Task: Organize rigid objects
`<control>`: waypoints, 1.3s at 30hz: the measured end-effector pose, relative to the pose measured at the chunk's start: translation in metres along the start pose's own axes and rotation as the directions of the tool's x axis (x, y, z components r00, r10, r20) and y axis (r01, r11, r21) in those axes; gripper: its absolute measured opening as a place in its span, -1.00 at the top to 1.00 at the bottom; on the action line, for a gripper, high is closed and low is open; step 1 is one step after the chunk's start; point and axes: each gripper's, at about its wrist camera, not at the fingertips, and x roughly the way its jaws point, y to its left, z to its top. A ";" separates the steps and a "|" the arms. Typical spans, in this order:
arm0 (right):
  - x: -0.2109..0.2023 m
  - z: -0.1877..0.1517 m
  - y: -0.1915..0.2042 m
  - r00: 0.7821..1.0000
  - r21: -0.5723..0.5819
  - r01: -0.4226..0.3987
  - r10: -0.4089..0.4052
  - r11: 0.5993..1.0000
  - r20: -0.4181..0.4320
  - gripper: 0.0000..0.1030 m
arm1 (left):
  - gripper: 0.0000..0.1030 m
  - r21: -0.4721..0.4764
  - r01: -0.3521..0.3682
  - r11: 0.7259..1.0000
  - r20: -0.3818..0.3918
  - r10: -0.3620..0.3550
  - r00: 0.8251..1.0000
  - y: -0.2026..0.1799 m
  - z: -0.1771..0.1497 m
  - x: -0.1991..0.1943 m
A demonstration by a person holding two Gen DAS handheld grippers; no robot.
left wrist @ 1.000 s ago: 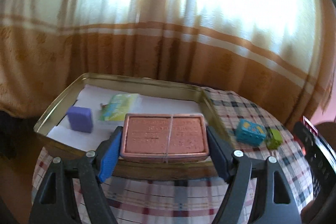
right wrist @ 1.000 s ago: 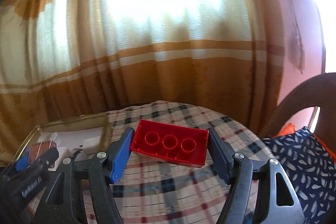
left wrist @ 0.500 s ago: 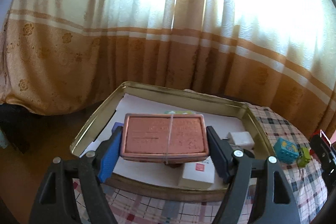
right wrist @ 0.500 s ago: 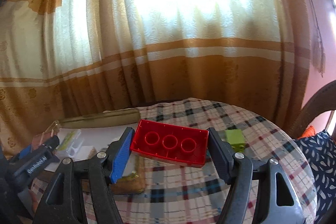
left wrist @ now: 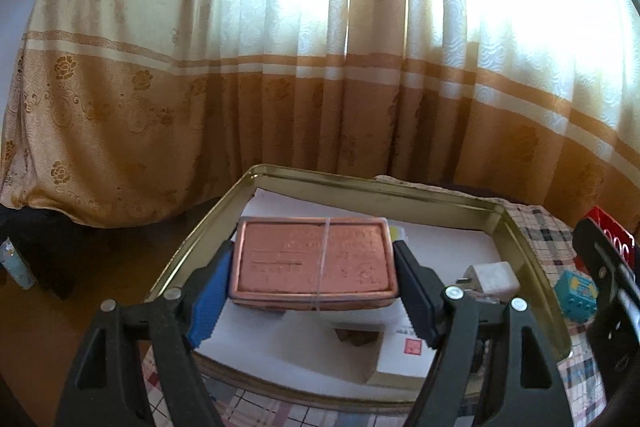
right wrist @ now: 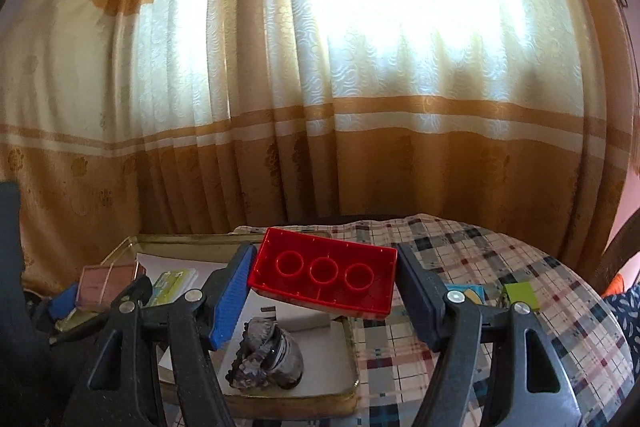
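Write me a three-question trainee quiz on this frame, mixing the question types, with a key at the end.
1. True or false: the left gripper is empty.
2. Multiple choice: the red brick in the right gripper shows which side to the camera? A. studded top. B. hollow underside with three round tubes. C. a flat sticker.
3. Short answer: which two small things lie on the plaid tablecloth outside the gold tray?

Key
1. False: it is shut on the pink tin, held above the tray.
2. B.
3. The teal block and the green block.
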 end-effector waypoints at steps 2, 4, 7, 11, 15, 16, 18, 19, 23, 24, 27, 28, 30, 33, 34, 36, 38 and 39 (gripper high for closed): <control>-0.001 -0.004 0.001 1.000 -0.016 0.001 -0.001 1.000 0.004 -0.39 | -0.49 -0.005 -0.004 1.000 -0.023 0.004 1.000 0.000 0.000 0.005; 0.001 -0.005 0.000 1.000 -0.014 -0.005 0.004 1.000 -0.004 -0.39 | -0.49 -0.020 0.004 1.000 -0.048 -0.005 0.999 0.001 -0.001 0.011; 0.003 -0.004 0.001 1.000 -0.024 0.002 -0.002 1.000 0.001 -0.39 | -0.49 -0.056 0.021 0.998 -0.056 -0.024 0.998 0.004 -0.003 0.013; 0.009 -0.002 0.001 1.000 -0.036 0.023 -0.023 0.999 0.012 -0.39 | -0.49 -0.066 0.020 0.998 -0.066 -0.024 0.998 0.006 -0.004 0.015; 0.015 -0.002 0.002 1.000 -0.044 0.030 -0.031 0.999 -0.002 -0.39 | -0.49 -0.060 0.013 0.998 -0.069 -0.017 0.997 0.005 -0.004 0.015; 0.015 -0.002 0.002 1.000 -0.045 0.031 -0.031 0.999 -0.001 -0.39 | -0.49 -0.059 0.013 0.998 -0.070 -0.017 0.997 0.005 -0.004 0.015; 0.015 -0.001 0.003 1.000 -0.047 0.029 -0.029 0.998 0.000 -0.39 | -0.49 -0.054 0.012 0.998 -0.069 -0.016 0.997 0.004 -0.004 0.015; 0.016 -0.001 0.003 1.000 -0.048 0.029 -0.029 0.998 -0.001 -0.39 | -0.49 -0.052 0.012 0.999 -0.069 -0.016 0.997 0.004 -0.004 0.016; 0.018 0.000 0.003 0.999 -0.056 0.032 -0.032 0.998 0.005 -0.39 | -0.49 -0.042 0.008 0.999 -0.067 -0.011 0.998 0.002 -0.004 0.015; 0.018 0.000 0.004 0.999 -0.058 0.034 -0.033 0.998 0.006 -0.39 | -0.49 -0.041 0.007 0.999 -0.066 -0.010 0.998 0.003 -0.003 0.015; 0.021 0.000 0.004 0.999 -0.058 0.040 -0.040 0.998 0.003 -0.39 | -0.49 -0.036 0.000 0.999 -0.063 -0.003 0.998 0.002 -0.003 0.015; 0.021 0.000 0.004 0.999 -0.057 0.041 -0.041 0.998 0.002 -0.39 | -0.49 -0.033 0.000 0.999 -0.062 -0.002 0.998 0.002 -0.003 0.015; 0.023 0.001 0.005 0.999 -0.059 0.043 -0.043 0.997 0.000 -0.39 | -0.49 -0.022 -0.010 1.000 -0.057 0.009 0.998 0.000 -0.002 0.015; 0.023 0.001 0.008 0.999 -0.071 0.044 -0.044 0.997 -0.002 -0.39 | -0.49 -0.011 -0.017 1.000 -0.054 0.016 0.998 -0.002 -0.002 0.014; 0.023 0.001 0.009 0.999 -0.075 0.044 -0.044 0.996 -0.002 -0.39 | -0.49 -0.010 -0.017 1.000 -0.054 0.017 0.998 -0.002 -0.002 0.014; 0.023 0.001 0.008 0.999 -0.076 0.041 -0.041 0.996 0.000 -0.39 | -0.49 -0.010 -0.017 1.000 -0.053 0.017 0.998 -0.002 -0.003 0.014; 0.023 0.001 0.006 0.999 -0.069 0.040 -0.041 0.997 -0.003 -0.39 | -0.49 -0.009 -0.015 1.000 -0.052 0.014 0.999 -0.002 -0.003 0.014; 0.023 0.001 0.006 0.999 -0.067 0.041 -0.041 0.997 -0.004 -0.39 | -0.49 -0.008 -0.015 1.000 -0.051 0.014 0.999 -0.002 -0.003 0.013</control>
